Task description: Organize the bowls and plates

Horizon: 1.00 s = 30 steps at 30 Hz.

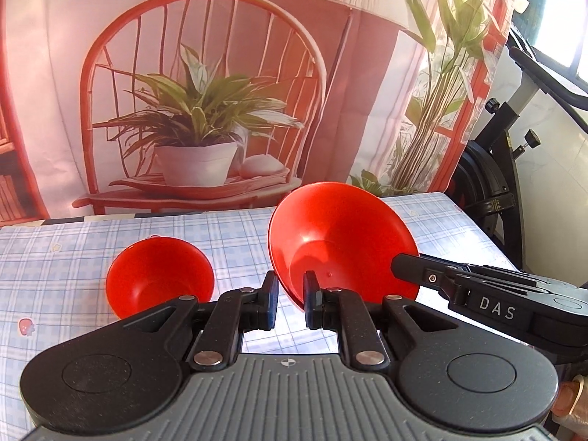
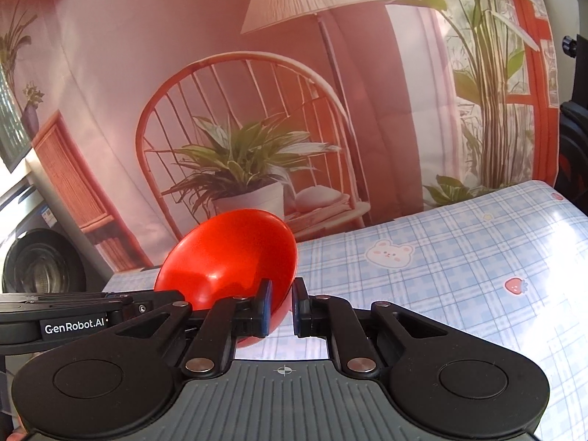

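Both tongs are pinching the same big red bowl [image 1: 341,242] from opposite sides. Left tongs [image 1: 290,301] are gripping its near rim, one finger [image 1: 270,299] sitting outside the wall and the other [image 1: 312,301] sitting inside, with the rim caught in the narrow gap between them. Right tongs [image 2: 282,307] are doing the same on the bowl's other edge: their left finger [image 2: 264,308] is lying against the inner side and their right finger [image 2: 299,307] against the outer wall, so the rim is passing between the pads. From the left wrist camera the right tongs [image 1: 400,262] are reaching in from the right, their tip touching the bowl's rim.

That bowl is tilting, its open side turning toward the left camera, and it is being held above the table [image 1: 55,257], which is wearing a blue checked cloth with small cartoon prints. A smaller red bowl [image 1: 160,275] is sitting upright on the cloth to the left of the big one, near it but apart.

Behind the table a printed backdrop [image 1: 205,92] is hanging, showing a chair, a potted plant and a lamp. At the right edge an exercise bike [image 1: 507,147] is standing beside the table.
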### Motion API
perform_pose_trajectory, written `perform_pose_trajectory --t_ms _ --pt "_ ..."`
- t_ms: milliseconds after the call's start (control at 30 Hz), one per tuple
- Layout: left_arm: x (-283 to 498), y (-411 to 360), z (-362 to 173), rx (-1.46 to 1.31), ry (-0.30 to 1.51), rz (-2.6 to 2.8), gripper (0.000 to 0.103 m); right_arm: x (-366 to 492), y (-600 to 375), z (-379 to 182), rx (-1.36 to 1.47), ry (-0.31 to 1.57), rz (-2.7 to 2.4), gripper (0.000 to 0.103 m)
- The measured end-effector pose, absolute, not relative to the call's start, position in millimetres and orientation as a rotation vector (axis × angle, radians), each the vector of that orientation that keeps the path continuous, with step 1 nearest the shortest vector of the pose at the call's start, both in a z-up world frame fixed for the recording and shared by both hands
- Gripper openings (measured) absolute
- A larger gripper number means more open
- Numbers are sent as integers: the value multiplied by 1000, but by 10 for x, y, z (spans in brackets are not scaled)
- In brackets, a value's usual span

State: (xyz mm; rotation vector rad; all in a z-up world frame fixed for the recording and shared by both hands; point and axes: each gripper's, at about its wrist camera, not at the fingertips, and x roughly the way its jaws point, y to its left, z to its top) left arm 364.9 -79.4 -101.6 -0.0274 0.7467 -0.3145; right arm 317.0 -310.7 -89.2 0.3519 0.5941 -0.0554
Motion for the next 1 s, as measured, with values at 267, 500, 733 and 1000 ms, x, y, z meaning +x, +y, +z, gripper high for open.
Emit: perform_pose_trajectory --t_ms 267,500,733,1000 --pt "3267 -285 -845 -77 729 -286 15 3017 -2581 -782 339 586 6 10" --pt "2962 51 -823 -59 743 -290 16 2853 -2212 -905 359 621 39 10" --pt "2717 320 -985 -85 790 -298 16 2685 -1967 -1137 371 678 52 10" --pt "2587 420 -1282 -121 840 -271 16 2619 -1799 -1390 334 765 48 10"
